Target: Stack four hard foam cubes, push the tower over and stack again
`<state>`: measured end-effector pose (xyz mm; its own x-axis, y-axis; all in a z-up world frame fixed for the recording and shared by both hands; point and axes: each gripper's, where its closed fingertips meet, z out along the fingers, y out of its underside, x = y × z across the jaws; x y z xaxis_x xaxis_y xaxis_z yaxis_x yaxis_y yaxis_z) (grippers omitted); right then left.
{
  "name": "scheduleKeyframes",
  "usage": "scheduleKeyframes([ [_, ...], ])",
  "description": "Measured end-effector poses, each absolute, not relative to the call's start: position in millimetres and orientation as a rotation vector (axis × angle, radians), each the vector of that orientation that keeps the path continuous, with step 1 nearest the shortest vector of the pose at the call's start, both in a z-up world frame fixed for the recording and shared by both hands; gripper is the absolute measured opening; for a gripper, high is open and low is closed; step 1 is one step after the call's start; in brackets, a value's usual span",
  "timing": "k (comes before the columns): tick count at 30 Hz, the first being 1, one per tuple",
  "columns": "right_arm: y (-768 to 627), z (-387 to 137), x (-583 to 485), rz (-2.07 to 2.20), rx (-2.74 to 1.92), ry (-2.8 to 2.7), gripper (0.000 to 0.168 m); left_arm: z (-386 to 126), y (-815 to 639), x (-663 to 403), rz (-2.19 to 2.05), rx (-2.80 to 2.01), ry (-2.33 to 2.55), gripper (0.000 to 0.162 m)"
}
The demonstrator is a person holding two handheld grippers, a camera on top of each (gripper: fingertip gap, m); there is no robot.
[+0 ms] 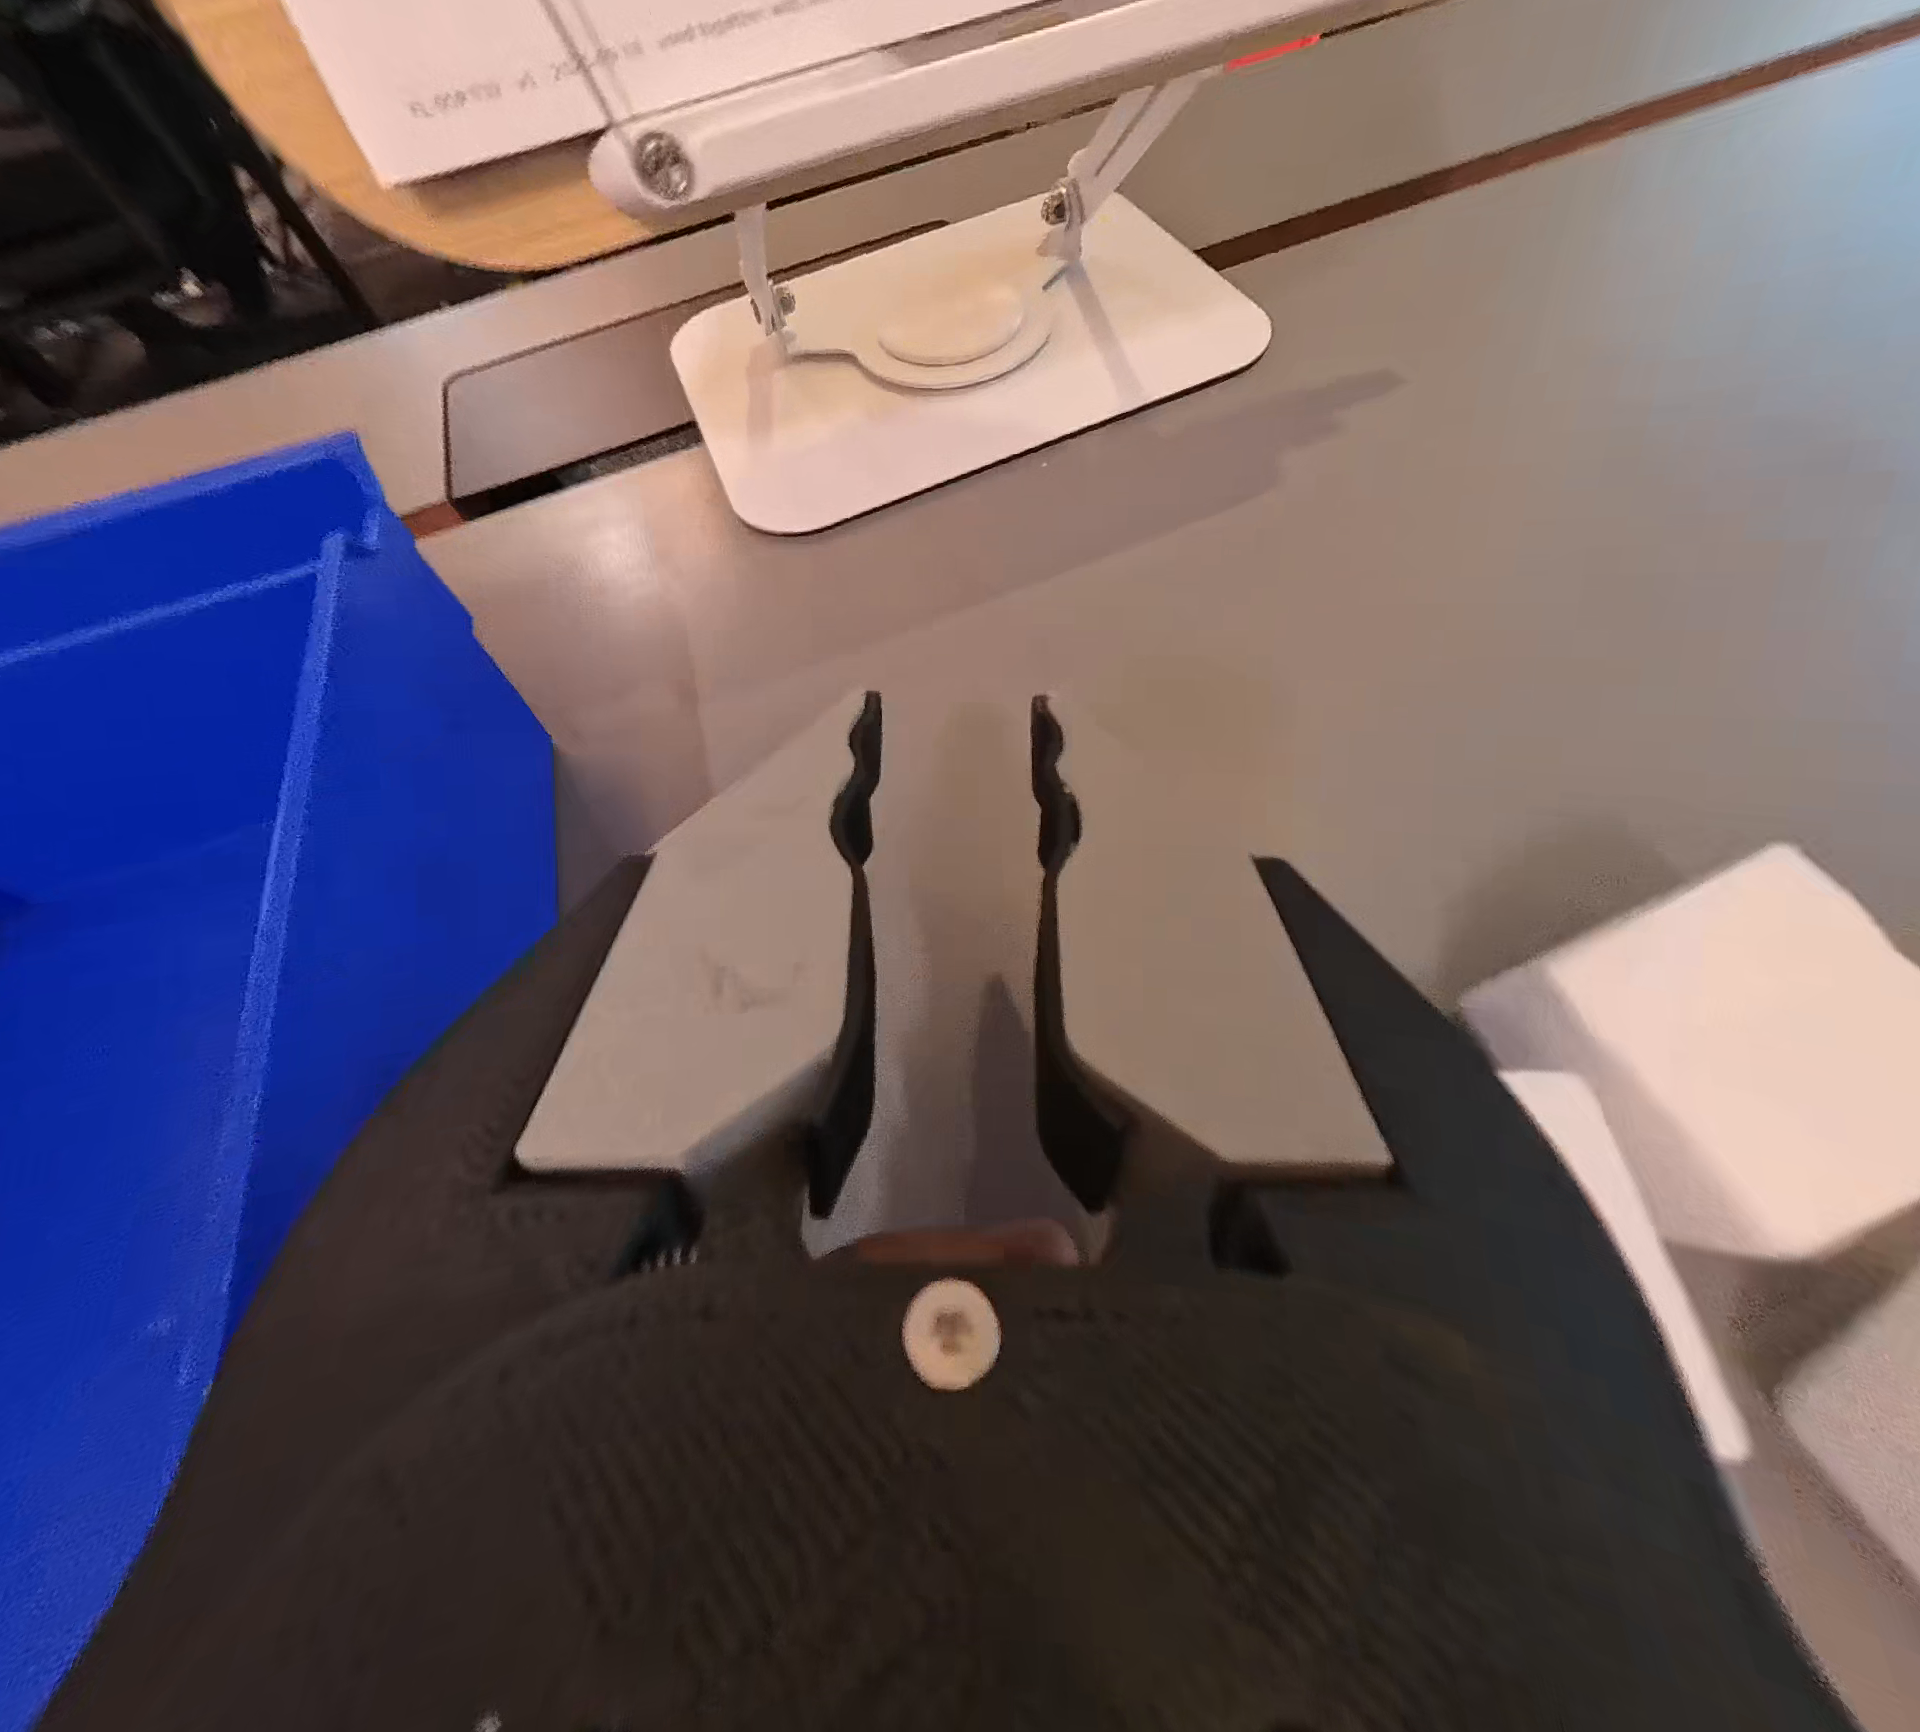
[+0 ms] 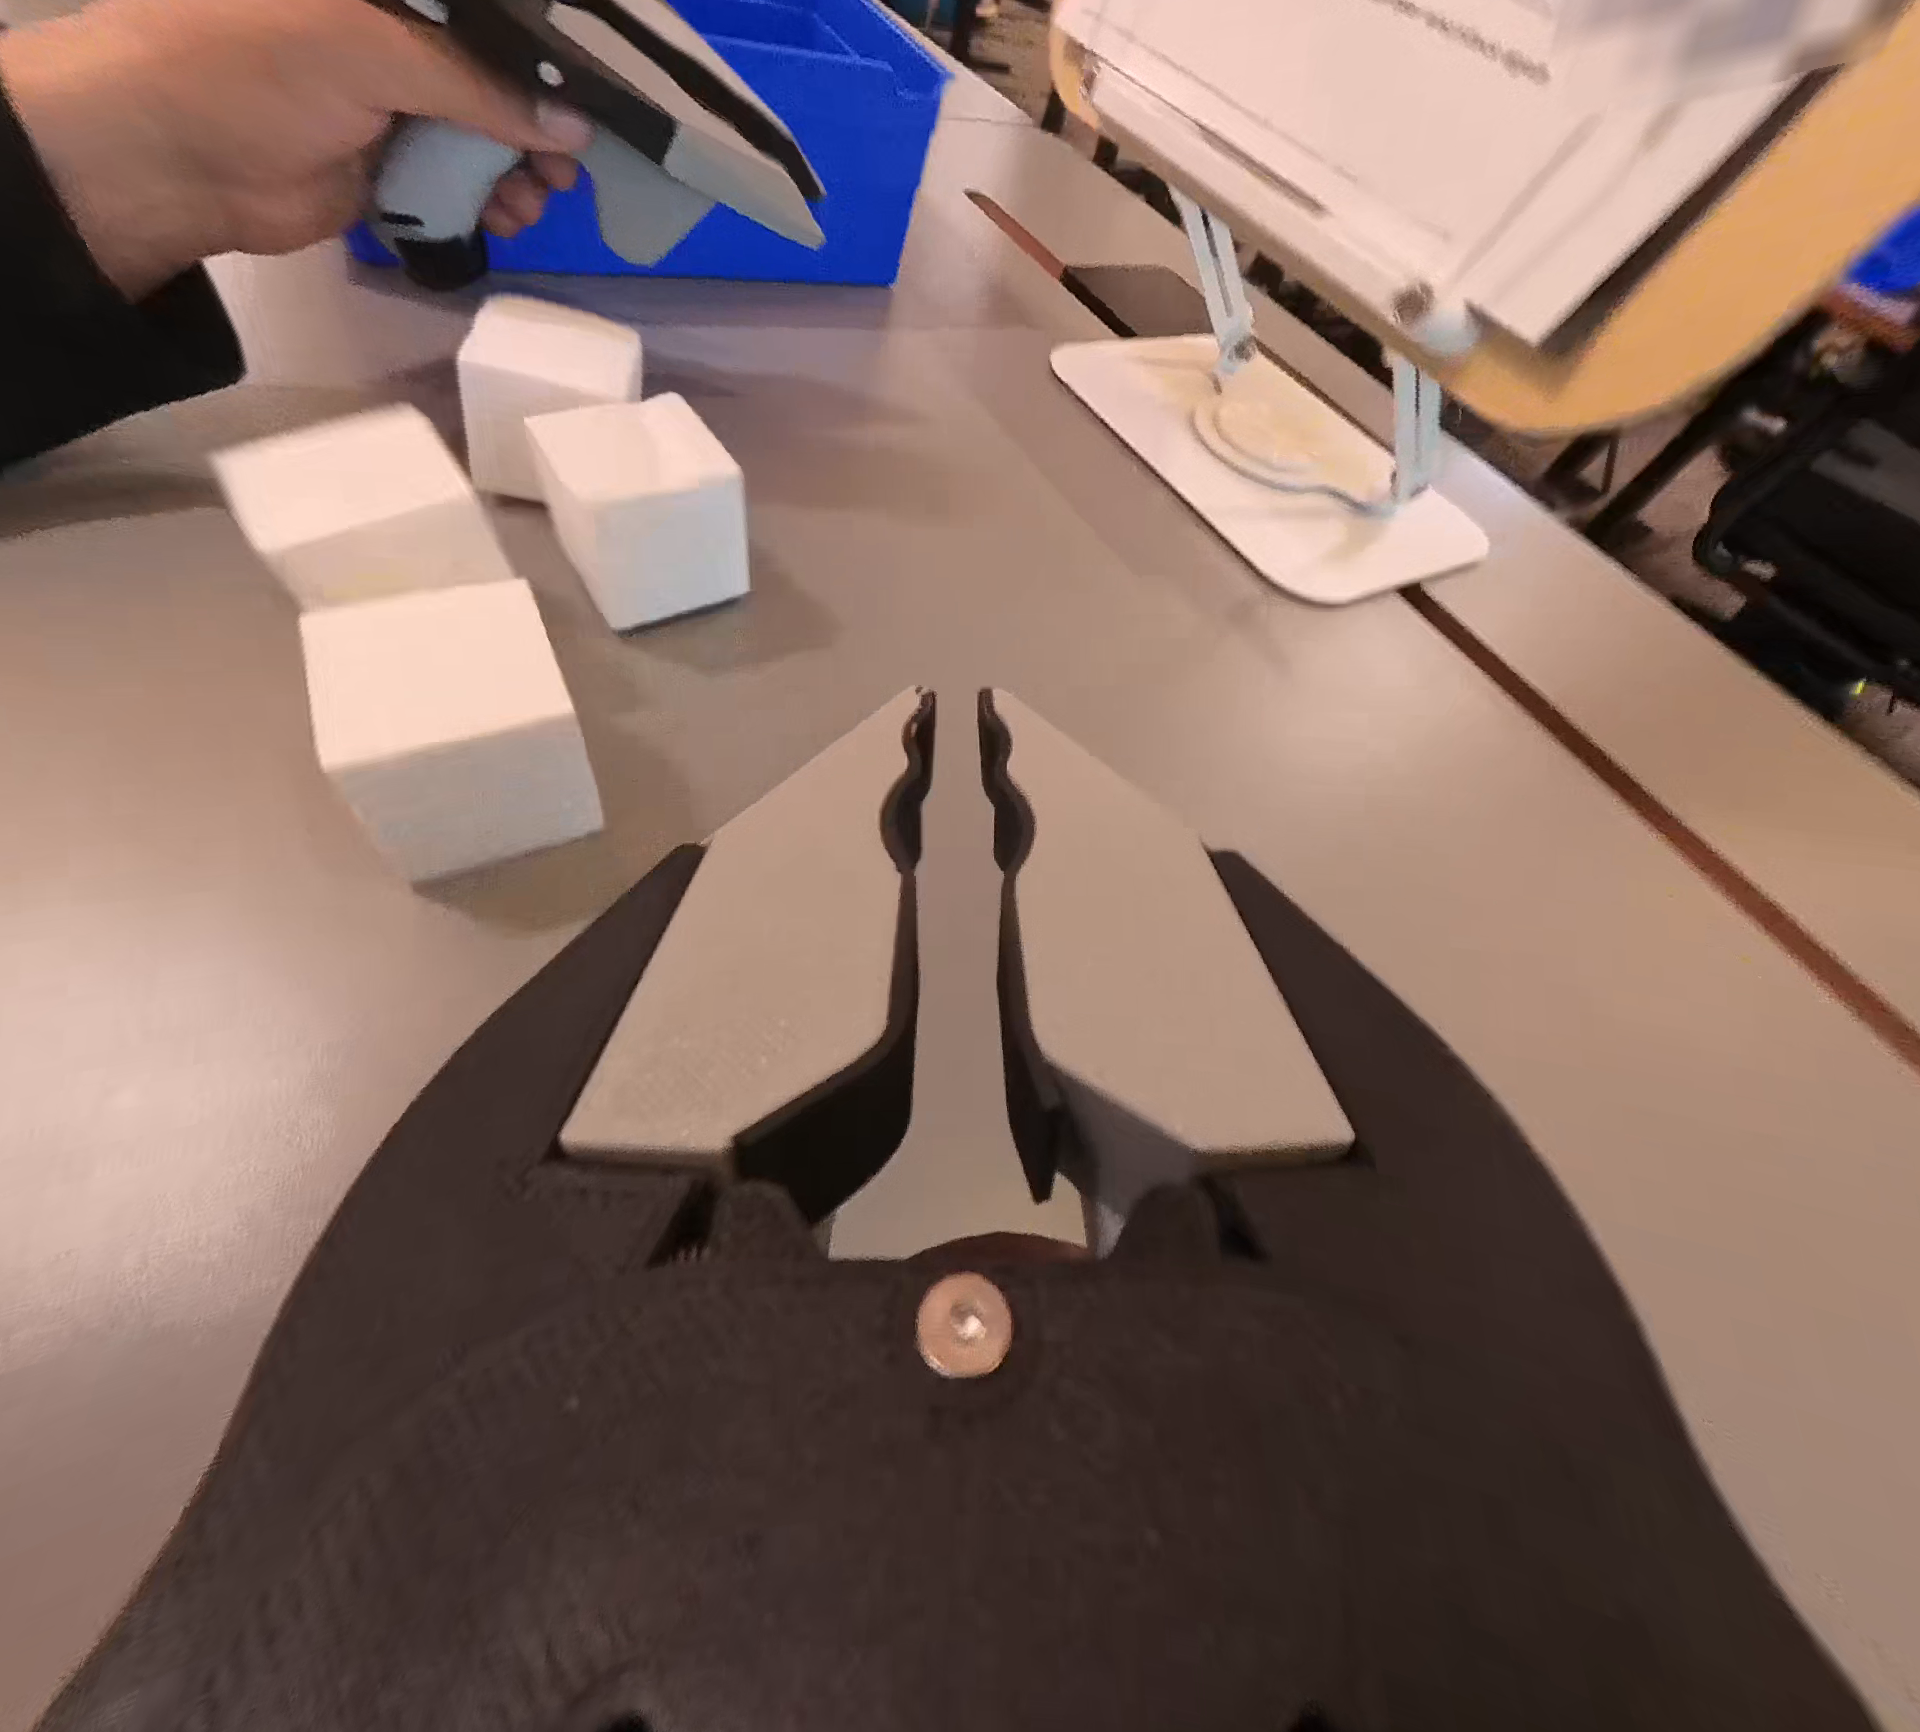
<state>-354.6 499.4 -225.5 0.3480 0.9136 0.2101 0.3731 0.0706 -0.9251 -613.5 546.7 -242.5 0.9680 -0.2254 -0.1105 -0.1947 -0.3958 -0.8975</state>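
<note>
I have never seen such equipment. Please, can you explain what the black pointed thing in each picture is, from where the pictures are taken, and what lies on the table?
Each black shape is a hand-held gripper with two fingers, and a camera on it looks forward along them. One picture comes from the left gripper, the other from the right gripper. Both are slightly open and hold nothing. The right view also shows a person's hand holding the left gripper. On the grey table four white foam cubes lie scattered, not stacked. A blue bin stands behind them, and a white stand carries a board with papers.
</note>
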Motion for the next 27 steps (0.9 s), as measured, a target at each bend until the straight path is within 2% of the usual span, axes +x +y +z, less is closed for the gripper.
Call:
scheduleKeyframes([
  [7, 527.6, -242.3, -301.6, 0.592, -1.635, -1.071, 0.017, -231.4, 546.5, -600.5, 0.162, -1.939, 0.389, 0.031],
  [8, 530.9, -244.5, -297.8, 0.592, -1.654, -1.05, 0.022, -229.8, 547.3, -601.5, 0.17, -1.931, 0.366, 0.039],
  [10, 539.6, -247.5, -291.7, 0.579, -1.697, -0.983, 0.039, -228.0, 549.6, -607.9, 0.187, -1.926, 0.284, 0.068],
  [14, 554.3, -242.7, -283.9, 0.527, -1.721, -0.847, 0.078, -227.8, 551.6, -618.5, 0.213, -1.919, 0.162, 0.101],
  [16, 558.3, -238.2, -279.5, 0.472, -1.696, -0.814, 0.083, -224.4, 550.0, -623.1, 0.233, -1.903, 0.123, 0.102],
  [19, 561.3, -236.4, -276.9, 0.455, -1.681, -0.78, 0.082, -214.3, 545.7, -625.3, 0.197, -1.846, 0.074, 0.088],
  [21, 560.6, -233.8, -279.6, 0.524, -1.69, -0.749, 0.083, -211.0, 544.9, -621.9, 0.123, -1.831, 0.063, 0.087],
  [27, 552.9, -226.6, -284.5, 0.601, -1.682, -0.766, 0.068, -209.2, 547.9, -615.1, 0.087, -1.8, 0.102, 0.088],
])
